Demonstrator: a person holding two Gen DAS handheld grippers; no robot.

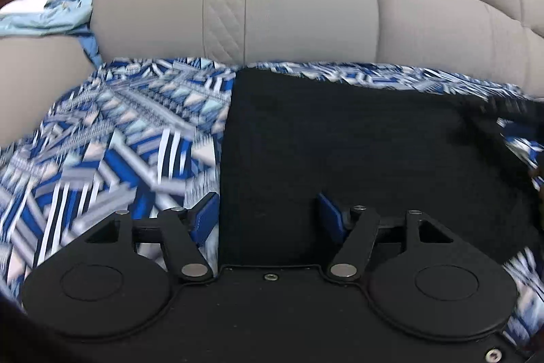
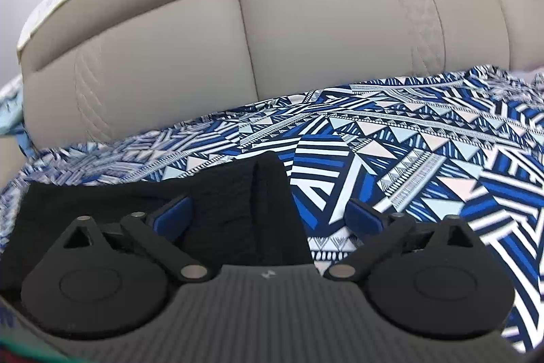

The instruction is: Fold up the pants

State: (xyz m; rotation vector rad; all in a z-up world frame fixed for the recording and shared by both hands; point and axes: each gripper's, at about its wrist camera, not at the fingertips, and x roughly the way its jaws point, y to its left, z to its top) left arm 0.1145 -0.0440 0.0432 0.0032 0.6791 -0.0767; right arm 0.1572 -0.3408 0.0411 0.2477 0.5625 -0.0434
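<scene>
Though flat, pants edge between tongs

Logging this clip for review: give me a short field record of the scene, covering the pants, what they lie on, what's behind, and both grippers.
garment: black pants, lying flat
surface: blue and white patterned sheet under the pants
backdrop: beige padded headboard
left gripper: open, over the left edge of the pants, holding nothing
right gripper: open, over the right edge of the pants, holding nothing
other item: light blue cloth at far left, beside the headboard
image quality: left wrist view blurred
</scene>
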